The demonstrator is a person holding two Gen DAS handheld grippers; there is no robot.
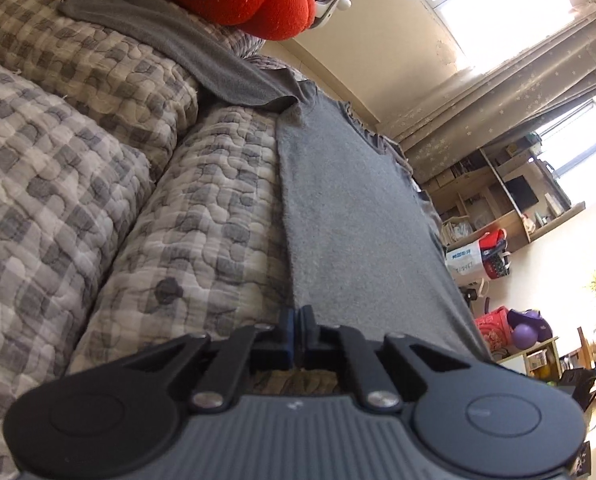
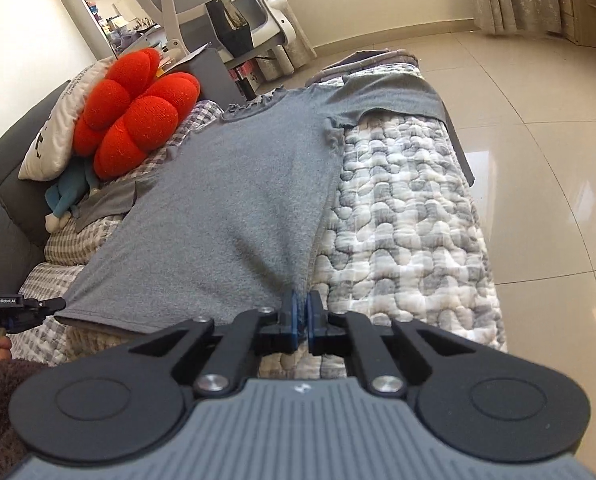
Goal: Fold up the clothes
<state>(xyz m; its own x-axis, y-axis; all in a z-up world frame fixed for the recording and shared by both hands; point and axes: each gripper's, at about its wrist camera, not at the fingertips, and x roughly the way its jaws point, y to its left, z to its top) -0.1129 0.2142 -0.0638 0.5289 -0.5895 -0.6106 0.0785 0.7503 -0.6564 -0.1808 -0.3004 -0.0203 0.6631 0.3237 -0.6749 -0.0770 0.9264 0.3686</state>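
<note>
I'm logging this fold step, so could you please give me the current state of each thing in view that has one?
Grey top: spread flat on the quilted cover, unfolded, sleeves out to the sides.
Left gripper: jaws shut on the grey top's hem corner.
Right gripper: jaws shut on the hem's other corner.
Quilted cover: laid over the sofa, rumpled.
Red cushion: resting against the sofa back.
Blue soft toy: lying under the cushion.

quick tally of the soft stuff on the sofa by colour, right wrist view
Grey: 1, the grey top spread flat on the quilted cover
Red: 1, the red cushion
White: 1, the white pillow
Blue: 1, the blue plush toy
Total: 4
</note>
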